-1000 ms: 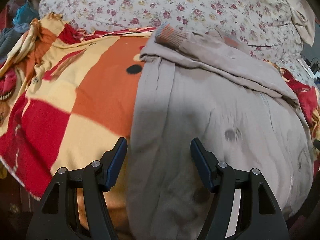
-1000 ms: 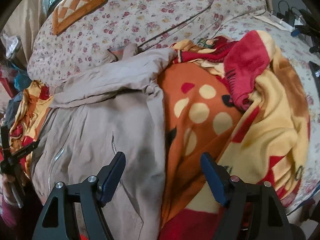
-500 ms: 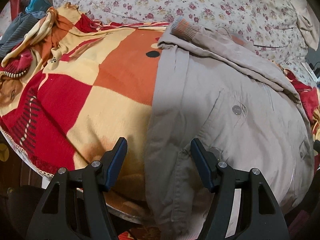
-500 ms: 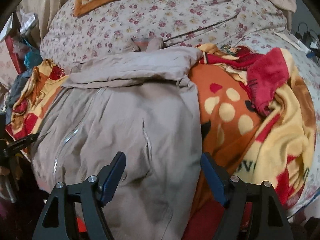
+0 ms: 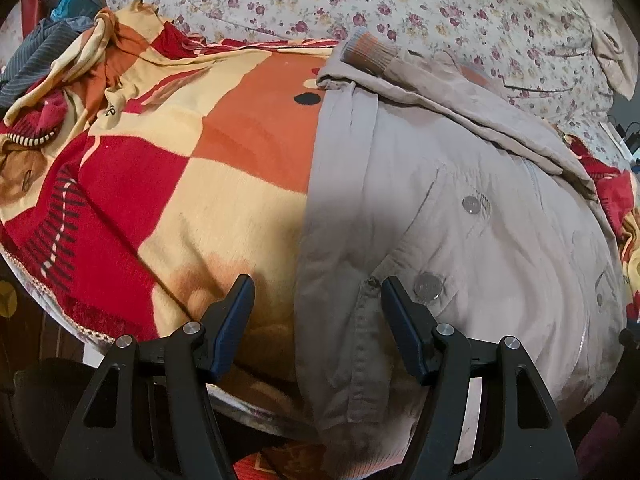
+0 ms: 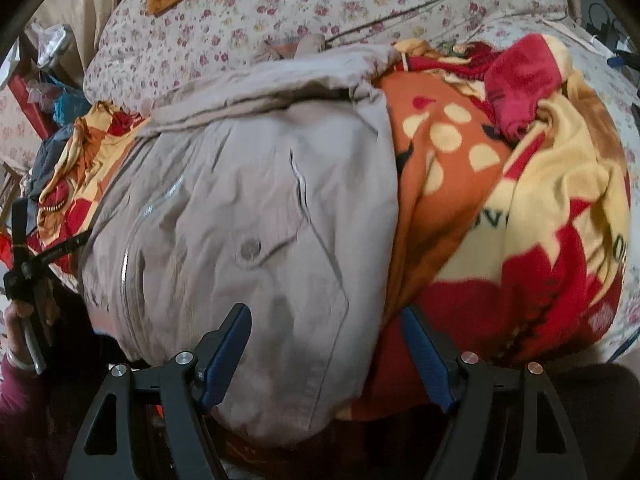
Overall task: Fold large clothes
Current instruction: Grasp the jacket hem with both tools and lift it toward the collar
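A large beige jacket (image 5: 460,216) lies spread on a red, orange and yellow blanket (image 5: 168,184), its sleeves folded across the top and a ribbed cuff (image 5: 368,50) at the far end. My left gripper (image 5: 318,300) is open and empty, over the jacket's near left hem. In the right wrist view the jacket (image 6: 248,208) fills the middle, with its zipper (image 6: 132,240) on the left. My right gripper (image 6: 326,332) is open and empty over the jacket's near right hem, beside the blanket (image 6: 520,220).
A floral bedcover (image 5: 400,4) lies behind the jacket. Heaped clothes (image 5: 44,40) sit at the far left. The bed's near edge drops to a dark floor. The left gripper's handle and the person's hand (image 6: 28,280) show at the left of the right wrist view.
Both grippers have pulled back toward the near edge of the bed, so the jacket's hem and snaps now show. Both stayed open and empty.
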Motion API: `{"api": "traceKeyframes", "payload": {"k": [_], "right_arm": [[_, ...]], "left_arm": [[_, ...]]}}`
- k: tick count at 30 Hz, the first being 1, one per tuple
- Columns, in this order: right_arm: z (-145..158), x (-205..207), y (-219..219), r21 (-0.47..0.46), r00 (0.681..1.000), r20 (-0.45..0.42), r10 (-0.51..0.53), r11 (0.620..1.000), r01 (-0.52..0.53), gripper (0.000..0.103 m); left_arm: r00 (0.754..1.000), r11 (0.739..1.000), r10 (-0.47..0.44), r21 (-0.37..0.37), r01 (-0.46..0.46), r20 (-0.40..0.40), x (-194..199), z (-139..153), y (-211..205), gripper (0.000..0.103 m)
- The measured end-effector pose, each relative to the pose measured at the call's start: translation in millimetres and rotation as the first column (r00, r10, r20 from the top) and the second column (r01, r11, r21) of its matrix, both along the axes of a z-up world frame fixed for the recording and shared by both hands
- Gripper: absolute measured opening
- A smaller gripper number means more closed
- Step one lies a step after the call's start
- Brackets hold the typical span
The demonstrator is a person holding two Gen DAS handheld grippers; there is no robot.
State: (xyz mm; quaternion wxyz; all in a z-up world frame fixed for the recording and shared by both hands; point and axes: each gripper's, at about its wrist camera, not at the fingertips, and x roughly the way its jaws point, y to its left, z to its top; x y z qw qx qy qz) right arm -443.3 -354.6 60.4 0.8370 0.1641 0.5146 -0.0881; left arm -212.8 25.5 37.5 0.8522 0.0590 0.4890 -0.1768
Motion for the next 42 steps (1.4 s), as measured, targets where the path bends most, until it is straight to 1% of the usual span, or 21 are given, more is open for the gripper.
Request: {"api": "traceKeyframes", "payload": {"k": [6, 11, 18, 21, 23, 26, 28, 30, 32, 36, 37, 38, 40, 42], "right_arm": [[-3.2, -7.8, 7.6, -0.001, 0.999, -0.030, 0.026, 1.000, -0.027, 0.075], [-2.9, -13.6, 16.7, 0.026, 0.996, -0.061, 0.066, 0.998, -0.065, 0.075], [-19.0, -18.1, 25.0, 0.088, 0.990, -0.117, 0.082, 0.994, -0.072, 0.075], [-23.0, -18.5, 28.0, 0.105, 0.987, -0.135, 0.085, 0.992, -0.071, 0.075], [-25.7, -18.3, 29.3, 0.124, 0.985, -0.146, 0.096, 0.989, -0.079, 0.075], [-28.6, -15.8, 28.7, 0.143, 0.987, -0.130, 0.093, 0.987, -0.074, 0.075], [-28.0, -14.7, 29.6, 0.175, 0.991, -0.103, 0.088, 0.982, -0.069, 0.075], [-22.4, -14.3, 33.1, 0.195, 0.992, -0.063, 0.113, 0.976, -0.099, 0.075], [-16.6, -13.7, 41.4, 0.183, 0.985, -0.043, 0.165, 0.971, -0.155, 0.075], [-14.3, -13.3, 65.2, 0.152, 0.954, -0.058, 0.294, 0.947, -0.282, 0.076], [-17.0, -12.6, 67.6, 0.161, 0.949, -0.064, 0.308, 0.942, -0.295, 0.076], [-21.0, -11.2, 70.7, 0.165, 0.946, -0.073, 0.315, 0.939, -0.301, 0.076], [-33.3, -4.7, 73.8, 0.176, 0.941, -0.117, 0.319, 0.939, -0.296, 0.076], [-43.3, 0.0, 72.0, 0.217, 0.940, -0.131, 0.315, 0.934, -0.283, 0.076]], "left_arm": [[1.000, 1.000, -0.013, 0.007, 0.013, -0.007, -8.3, -1.2, 4.9, 0.066], [0.999, 0.999, -0.034, -0.005, 0.034, -0.027, -17.4, 2.0, 18.2, 0.066], [0.992, 0.997, -0.072, -0.016, 0.071, -0.106, -32.3, -3.4, 29.7, 0.066], [0.980, 0.993, -0.116, -0.031, 0.113, -0.160, -39.1, -7.7, 28.7, 0.066], [0.971, 0.989, -0.147, -0.024, 0.145, -0.191, -41.7, -14.5, 23.8, 0.066], [0.969, 0.989, -0.142, 0.012, 0.147, -0.202, -42.8, -24.1, 16.3, 0.066], [0.967, 0.989, -0.140, 0.010, 0.145, -0.211, -42.7, -28.2, 12.8, 0.066], [0.966, 0.989, -0.140, 0.014, 0.147, -0.217, -42.5, -30.7, 10.8, 0.067], [0.966, 0.988, -0.143, 0.023, 0.151, -0.216, -43.5, -31.6, 9.3, 0.071], [0.962, 0.988, -0.149, 0.014, 0.156, -0.227, -41.3, -35.6, 6.2, 0.071], [0.961, 0.988, -0.146, 0.008, 0.152, -0.235, -40.2, -37.8, 5.4, 0.073], [0.960, 0.989, -0.139, 0.009, 0.146, -0.243, -39.0, -40.4, 4.7, 0.079], [0.960, 0.991, -0.131, 0.007, 0.137, -0.248, -37.0, -43.7, 7.2, 0.079], [0.959, 0.990, -0.133, 0.007, 0.139, -0.250, -35.9, -44.1, 6.7, 0.080]]}}
